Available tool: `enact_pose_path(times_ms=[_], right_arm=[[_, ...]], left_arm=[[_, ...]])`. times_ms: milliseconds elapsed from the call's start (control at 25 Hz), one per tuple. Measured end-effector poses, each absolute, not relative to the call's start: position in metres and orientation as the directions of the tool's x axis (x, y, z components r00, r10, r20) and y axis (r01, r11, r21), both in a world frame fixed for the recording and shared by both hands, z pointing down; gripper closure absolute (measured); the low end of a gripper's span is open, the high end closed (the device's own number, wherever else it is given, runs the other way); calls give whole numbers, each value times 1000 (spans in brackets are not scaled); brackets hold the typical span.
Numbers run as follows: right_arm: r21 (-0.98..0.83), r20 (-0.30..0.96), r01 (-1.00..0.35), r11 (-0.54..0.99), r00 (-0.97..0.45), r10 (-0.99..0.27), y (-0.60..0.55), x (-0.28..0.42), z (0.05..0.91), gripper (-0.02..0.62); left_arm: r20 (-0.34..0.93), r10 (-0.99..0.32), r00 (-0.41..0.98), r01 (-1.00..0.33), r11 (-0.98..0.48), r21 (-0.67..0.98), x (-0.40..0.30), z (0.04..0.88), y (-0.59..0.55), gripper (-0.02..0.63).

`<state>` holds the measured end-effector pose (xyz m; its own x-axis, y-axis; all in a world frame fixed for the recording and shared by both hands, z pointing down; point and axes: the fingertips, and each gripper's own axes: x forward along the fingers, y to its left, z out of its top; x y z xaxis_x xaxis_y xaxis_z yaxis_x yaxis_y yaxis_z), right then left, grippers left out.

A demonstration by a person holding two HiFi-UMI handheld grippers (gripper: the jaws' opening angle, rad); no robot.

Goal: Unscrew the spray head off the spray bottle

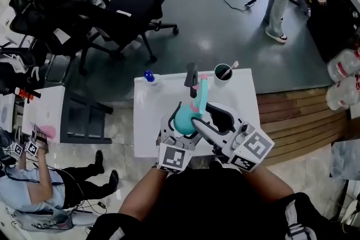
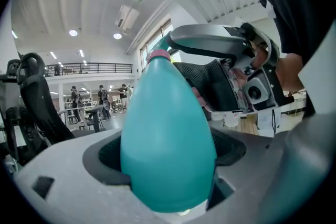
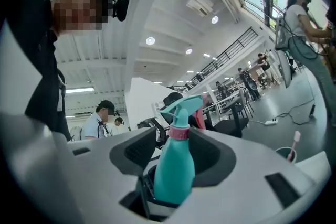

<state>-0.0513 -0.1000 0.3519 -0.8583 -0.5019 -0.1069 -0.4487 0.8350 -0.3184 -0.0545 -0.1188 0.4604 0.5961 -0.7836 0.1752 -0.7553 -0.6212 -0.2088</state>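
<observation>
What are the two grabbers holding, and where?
The left gripper squeezes the teal plastic spray bottle by its fat body; the right gripper is open around it, not gripping.

The spray bottle (image 1: 185,120) is over the near half of the table (image 1: 247,95), its head toward the far edge, with the left gripper (image 1: 181,127) around its body from the left and the right gripper (image 1: 207,116) beside it on the right. On the far edge a small bottle (image 1: 149,77) stands at the left corner and a cup (image 1: 223,73) right of the middle. Beyond the table to the left stands an office chair (image 1: 135,3), a wooden platform (image 1: 292,115) lies just to its right, and a person (image 1: 39,188) sits on the floor at near left.
</observation>
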Motion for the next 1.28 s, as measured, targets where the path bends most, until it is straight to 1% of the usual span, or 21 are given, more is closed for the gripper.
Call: enact_pose_path(times_ms=[240,320,400,640,880,1040,1280], right_arm=[[-359,-120,-475,803,-830,-545,-108,-51,348,402],[-357,-115,-490,795,-822,-558,-110,-50,349,409],[-341,-109,-505,793,-817,-567,-110,-49,350,456],[-271,-126,-477,836,-843,-522,-105,-49,344,460],[-176,-164,-360,916,-907,-388,-89,-49,335,462],[-113,-191,-212,971,-954,-231,-70,-48,322,462],[-33,-111,27,999,-993,23,-43,-41,326,462]], left_arm=[[188,-787,588,-753,-617,-229,-52,472,-115,149],[188,-785,590,-749,-620,-235,-50,473,-113,149],[185,-782,596,-745,-624,-238,-50,472,-111,149],[153,-748,646,-709,-662,-242,-45,459,-107,149],[95,-702,705,-674,-706,-218,-40,440,-95,149],[59,-631,773,-607,-764,-220,-30,432,-83,149],[38,-502,864,-485,-850,-207,-14,421,-59,149]])
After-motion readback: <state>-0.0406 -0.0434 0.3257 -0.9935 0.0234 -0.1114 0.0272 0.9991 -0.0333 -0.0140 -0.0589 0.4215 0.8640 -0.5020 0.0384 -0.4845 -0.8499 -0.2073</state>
